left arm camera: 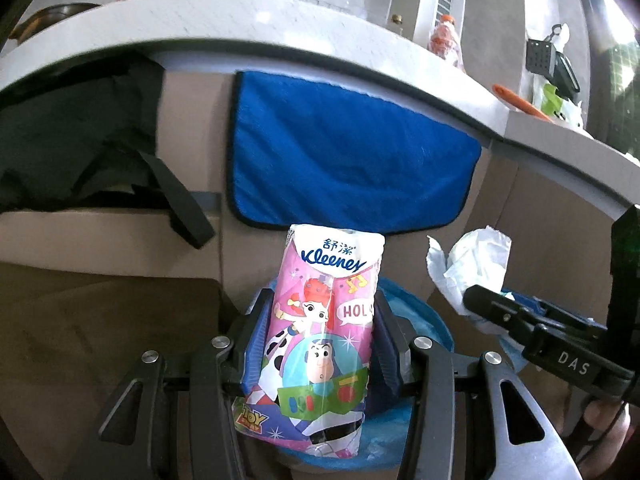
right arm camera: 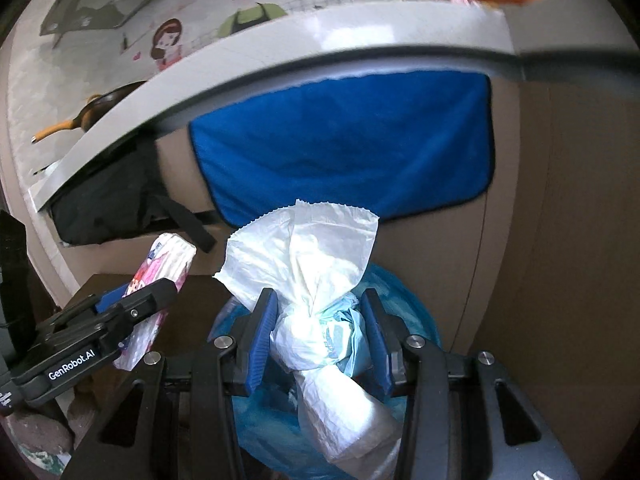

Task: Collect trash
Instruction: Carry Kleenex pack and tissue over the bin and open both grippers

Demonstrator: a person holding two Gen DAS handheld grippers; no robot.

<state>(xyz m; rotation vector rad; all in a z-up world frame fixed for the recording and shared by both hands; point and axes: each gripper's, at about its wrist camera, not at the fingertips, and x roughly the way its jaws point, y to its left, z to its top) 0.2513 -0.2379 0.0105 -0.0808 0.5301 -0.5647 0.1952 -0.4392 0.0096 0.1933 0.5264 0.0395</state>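
L wrist view: left gripper (left arm camera: pixel 322 344) clamped on glossy pink tissue pack (left arm camera: pixel 320 344) (cartoon print, crinkly plastic), upright over round blue-lined bin (left arm camera: pixel 424 320). Fuzzy blue towel (left arm camera: pixel 344 152) hangs off grey counter edge (left arm camera: pixel 280 32) behind.

R wrist view: right gripper (right arm camera: pixel 320 340) clamped on crumpled white wad (right arm camera: pixel 308 280), soft, papery, over bin (right arm camera: pixel 404 304) mouth. Bin just below counter edge (right arm camera: pixel 320 40); cabinet front close behind.

The tissue pack (left arm camera: pixel 320 332) is held upright between the left gripper's (left arm camera: pixel 320 340) fingers, above the bin (left arm camera: pixel 432 320). To its right, the wrapper (right arm camera: pixel 320 312) is clamped in the right gripper (right arm camera: pixel 320 336), also over the bin. Behind both, a cloth (left arm camera: pixel 352 152) is hung below the worktop (left arm camera: pixel 248 20) edge, with a bag (left arm camera: pixel 80 132) to its left.
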